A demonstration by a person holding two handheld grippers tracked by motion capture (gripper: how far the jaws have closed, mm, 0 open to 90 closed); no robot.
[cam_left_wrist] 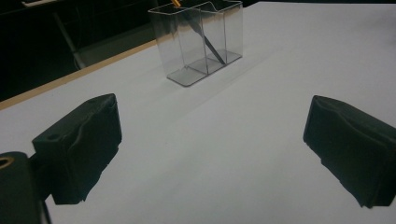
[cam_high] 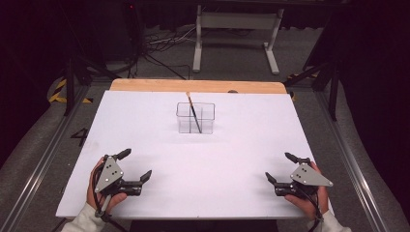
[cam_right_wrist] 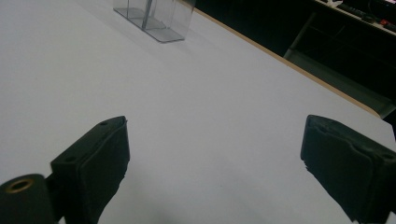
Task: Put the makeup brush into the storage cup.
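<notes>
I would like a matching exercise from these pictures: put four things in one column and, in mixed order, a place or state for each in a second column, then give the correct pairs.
Things:
1. clear plastic holder
2. pencil
3. left tongs
4. right tongs

Places or states:
A. leaning inside a compartment, its orange end sticking out above the rim
B. open, near the table's front right corner
C. standing on the white sheet, toward the far side
D. open, near the table's front left corner

Pairs: 1-C, 2-A, 3-D, 4-B
</notes>
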